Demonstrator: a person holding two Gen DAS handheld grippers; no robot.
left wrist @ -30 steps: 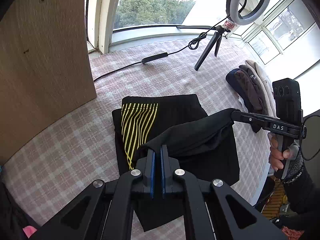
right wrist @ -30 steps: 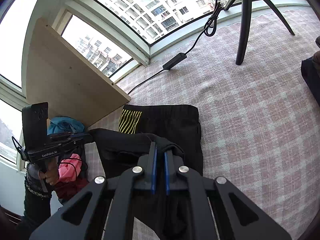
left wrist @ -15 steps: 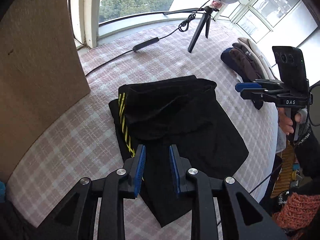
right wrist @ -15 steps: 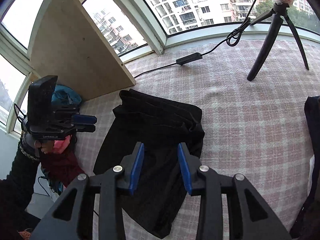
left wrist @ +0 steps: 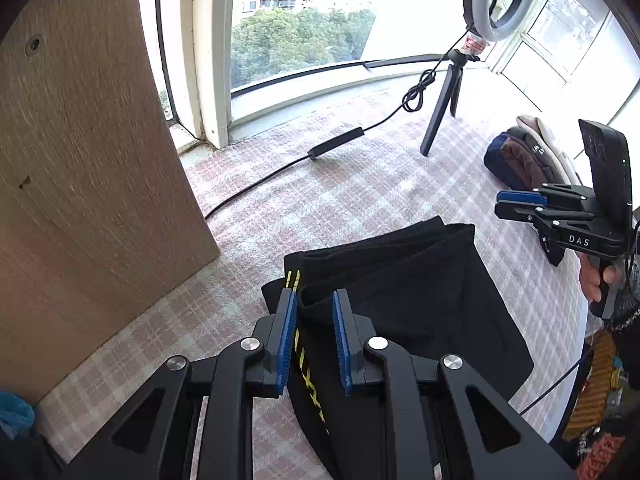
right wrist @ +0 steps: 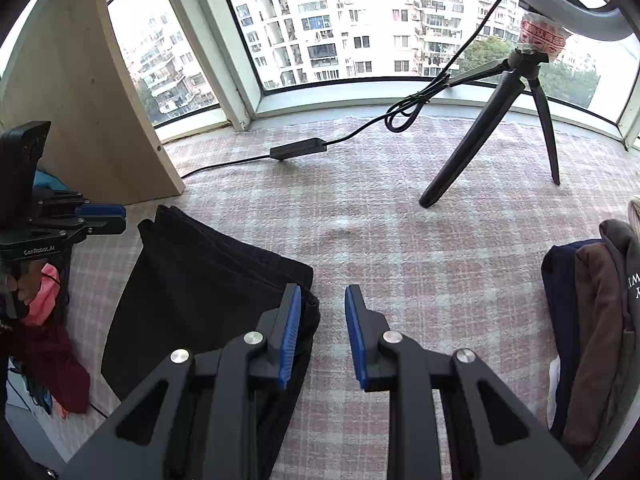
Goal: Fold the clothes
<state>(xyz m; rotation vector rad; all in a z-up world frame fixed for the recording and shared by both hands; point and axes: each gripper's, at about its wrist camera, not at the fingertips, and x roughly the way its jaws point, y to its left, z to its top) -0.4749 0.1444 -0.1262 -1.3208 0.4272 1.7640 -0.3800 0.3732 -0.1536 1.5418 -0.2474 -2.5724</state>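
left gripper (left wrist: 314, 300): "GenRobot.AI", jaws apart, over black trousers (left wrist: 404, 304) | right gripper (right wrist: 322, 300): "DAS", jaws wide, empty, at trousers' edge

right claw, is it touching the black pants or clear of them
Cannot tell. In the right wrist view the open right claw has one finger overlapping the black pants edge; neither contact nor gap shows.
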